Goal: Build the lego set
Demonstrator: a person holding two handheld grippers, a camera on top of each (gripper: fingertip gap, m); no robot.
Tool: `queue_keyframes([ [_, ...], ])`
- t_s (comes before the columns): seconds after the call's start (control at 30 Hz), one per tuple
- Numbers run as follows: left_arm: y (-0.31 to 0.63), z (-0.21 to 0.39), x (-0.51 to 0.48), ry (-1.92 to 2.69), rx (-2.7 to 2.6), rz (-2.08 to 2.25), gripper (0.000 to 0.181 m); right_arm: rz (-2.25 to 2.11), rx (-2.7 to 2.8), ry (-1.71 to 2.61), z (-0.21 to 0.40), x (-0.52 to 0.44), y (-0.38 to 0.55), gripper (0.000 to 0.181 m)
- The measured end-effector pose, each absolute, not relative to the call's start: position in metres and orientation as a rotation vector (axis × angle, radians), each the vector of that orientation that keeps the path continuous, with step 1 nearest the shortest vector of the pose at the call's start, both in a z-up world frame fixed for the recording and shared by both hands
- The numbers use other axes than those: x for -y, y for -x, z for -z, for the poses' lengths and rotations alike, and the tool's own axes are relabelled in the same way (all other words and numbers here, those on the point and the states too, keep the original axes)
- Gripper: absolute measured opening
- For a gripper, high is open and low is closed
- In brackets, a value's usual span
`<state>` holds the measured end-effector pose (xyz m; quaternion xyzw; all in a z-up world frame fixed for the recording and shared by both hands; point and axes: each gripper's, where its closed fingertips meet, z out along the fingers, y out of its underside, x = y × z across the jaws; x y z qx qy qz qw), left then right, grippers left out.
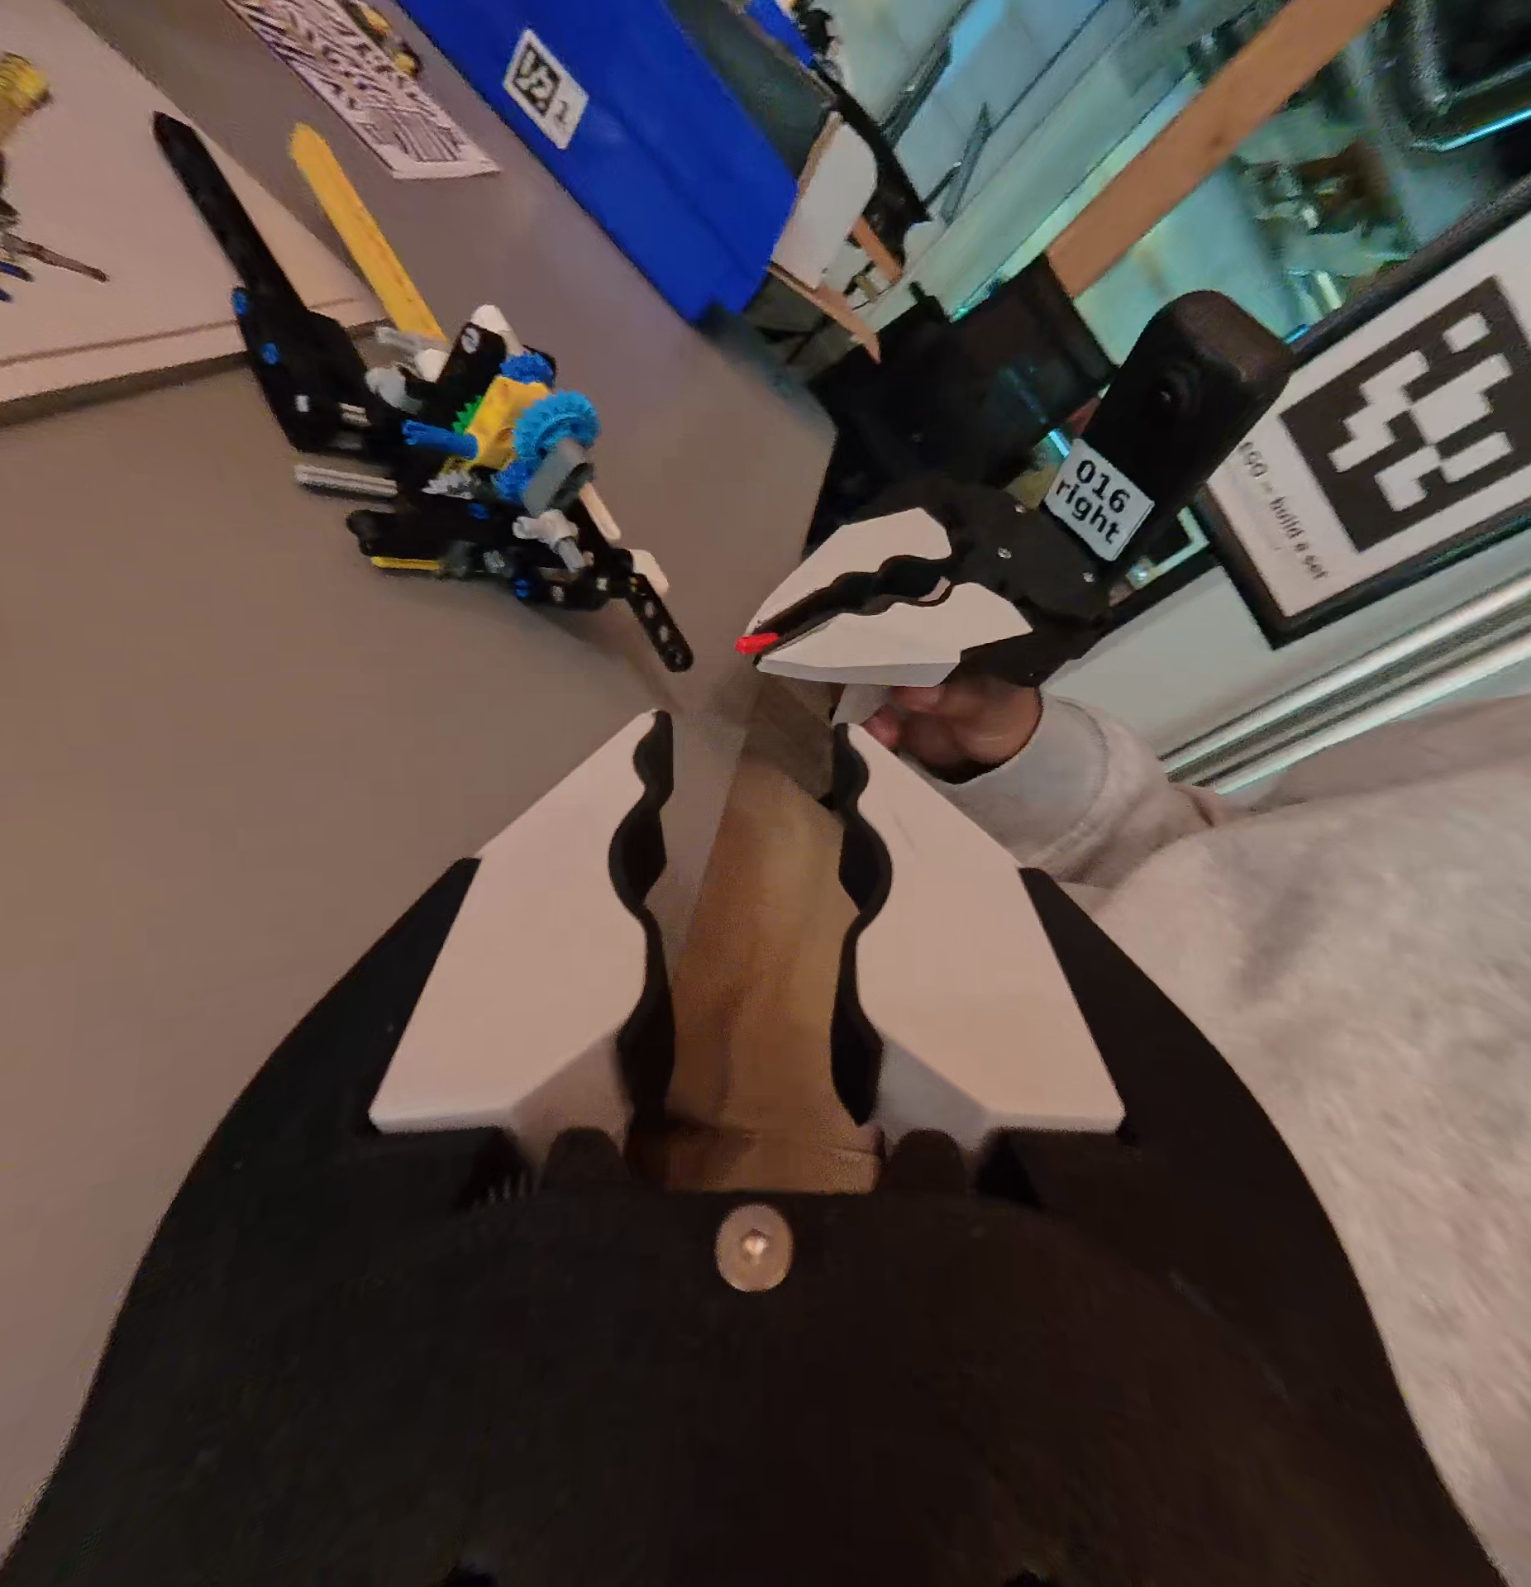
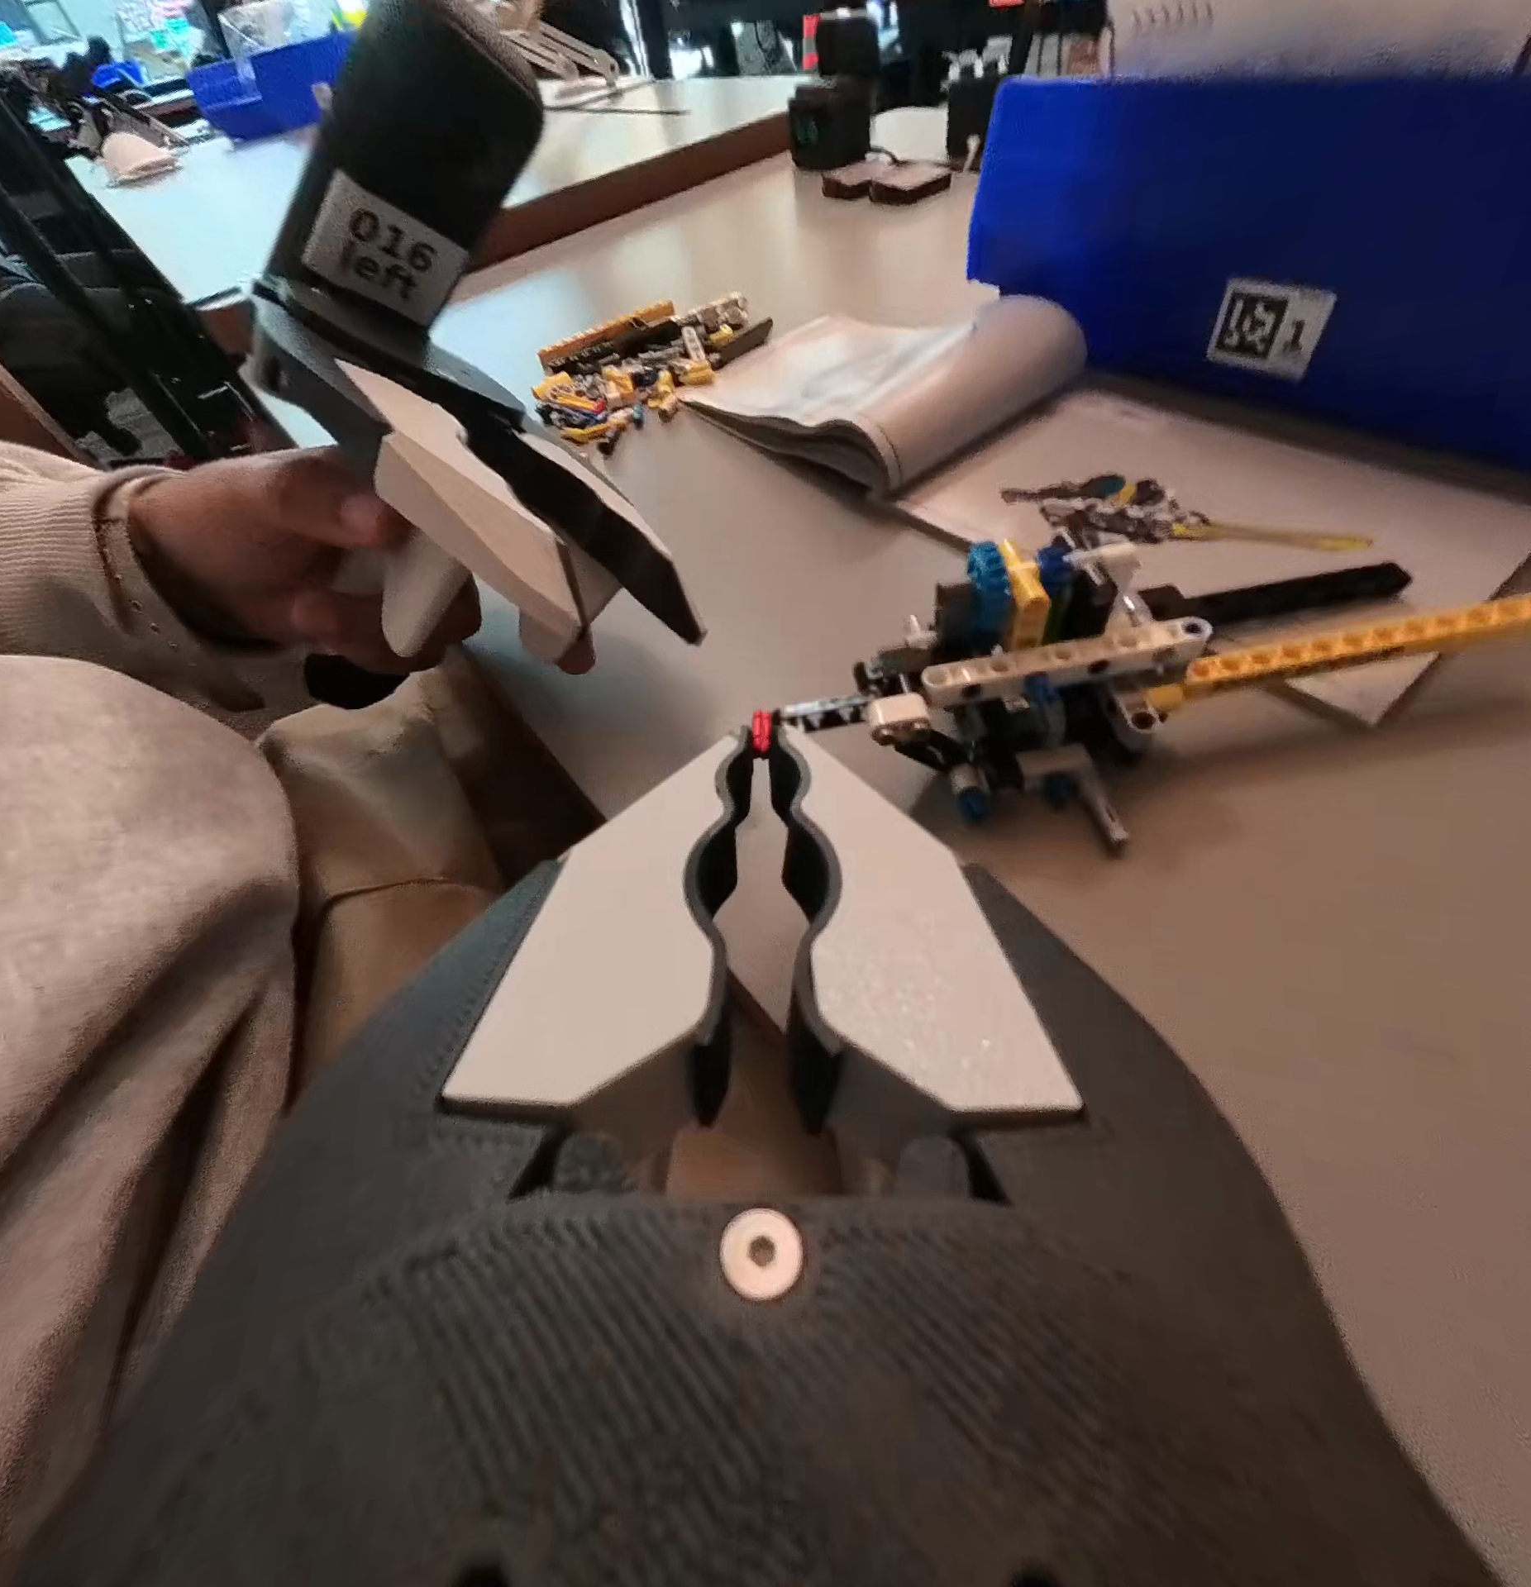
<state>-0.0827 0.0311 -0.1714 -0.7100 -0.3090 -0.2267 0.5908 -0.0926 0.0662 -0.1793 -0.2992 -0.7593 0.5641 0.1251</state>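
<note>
The partly built lego model [image 1: 487, 464], black, yellow and blue with gears and long beams, lies on the grey table [image 1: 144, 773]; it also shows in the right wrist view [image 2: 1037, 678]. My right gripper [image 2: 760, 738] is shut on a small red pin [image 2: 760, 728] and holds it just off the tip of the model's thin black axle [image 2: 822, 713]. In the left wrist view the right gripper [image 1: 758, 648] shows with the red pin [image 1: 755, 642] at its tip. My left gripper [image 1: 749, 721] is open and empty, held above the table edge; it also shows in the right wrist view [image 2: 633, 635].
A blue bin [image 2: 1260, 240] stands behind the model. An open instruction booklet [image 2: 874, 395] and a pile of loose lego parts [image 2: 642, 369] lie farther back. A printed sheet [image 2: 1174, 515] lies under the model. The person's sleeve [image 2: 101, 773] fills the left side. My right fingertips sit around 5 cm from my left ones.
</note>
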Motion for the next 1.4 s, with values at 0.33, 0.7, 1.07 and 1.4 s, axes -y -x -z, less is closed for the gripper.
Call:
queue_keyframes([
  [0.33,0.100,0.183,-0.051,1.671,0.800,0.631,0.017,-1.799,2.265,1.110,0.193,-0.070,0.103,0.002],
  [0.7,0.103,0.199,-0.061,1.687,0.937,0.868,0.014,-1.911,2.235,1.183,0.193,-0.067,0.102,0.002],
  [1.07,0.099,0.190,-0.061,1.559,0.991,1.138,0.023,-1.995,2.221,1.281,0.194,-0.063,0.101,0.002],
  [1.4,0.102,0.191,-0.063,1.536,1.011,1.212,0.005,-2.045,2.199,1.336,0.194,-0.063,0.102,0.002],
])
